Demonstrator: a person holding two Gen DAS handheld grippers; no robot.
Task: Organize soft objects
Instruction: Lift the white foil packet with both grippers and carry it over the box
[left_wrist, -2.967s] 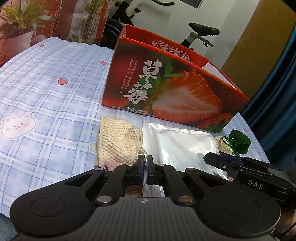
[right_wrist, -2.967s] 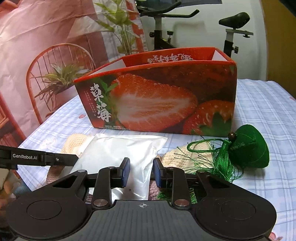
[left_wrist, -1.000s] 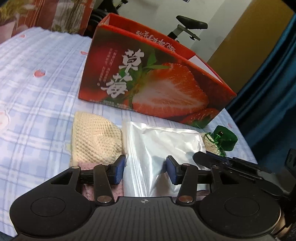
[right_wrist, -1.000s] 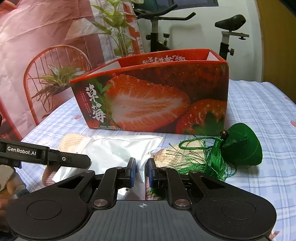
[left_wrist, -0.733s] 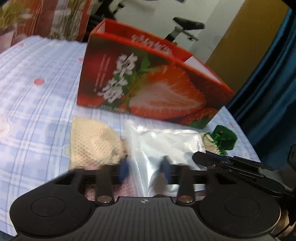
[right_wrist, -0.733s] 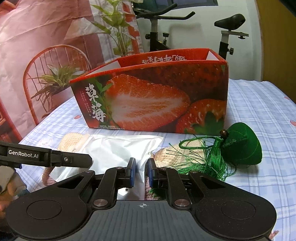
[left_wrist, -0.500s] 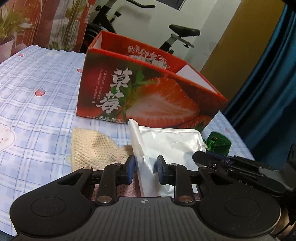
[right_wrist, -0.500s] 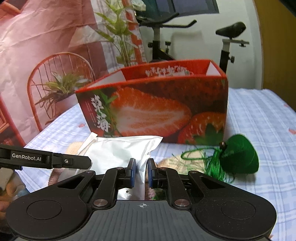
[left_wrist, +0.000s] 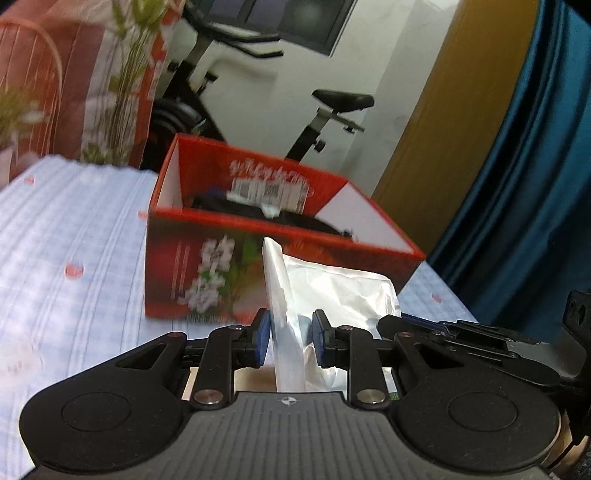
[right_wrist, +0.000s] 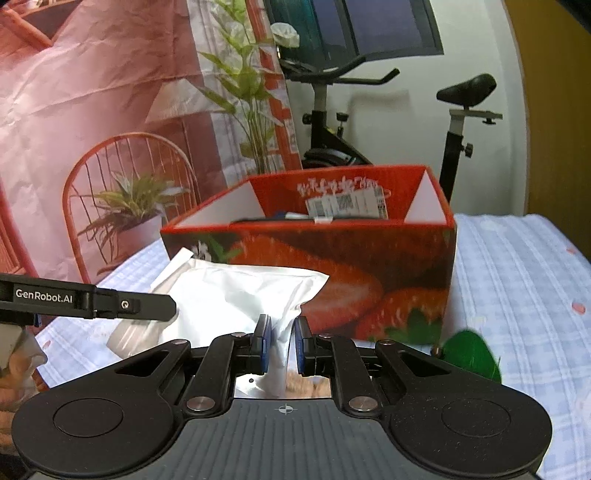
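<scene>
Both grippers hold one soft silver-white pouch (left_wrist: 332, 291) in the air in front of the red strawberry box (left_wrist: 207, 273). My left gripper (left_wrist: 290, 338) is shut on the pouch's left edge. My right gripper (right_wrist: 280, 343) is shut on the pouch's right corner (right_wrist: 240, 291). The open box (right_wrist: 369, 273) stands on the blue checked cloth with dark items and a white label inside. A green tasselled pouch (right_wrist: 471, 352) lies at the box's right front corner. A beige knitted piece shows only as a sliver below the right fingers.
The left gripper's arm (right_wrist: 88, 299) crosses the left of the right wrist view. The right gripper's body (left_wrist: 469, 339) sits low right in the left wrist view. An exercise bike (right_wrist: 369, 122), a plant backdrop and a blue curtain (left_wrist: 517, 184) stand behind the table.
Both grippers closed on the pouch and lifted it off the cloth. It now hangs in front of the box, whose open top has come into view. The knitted piece stayed below.
</scene>
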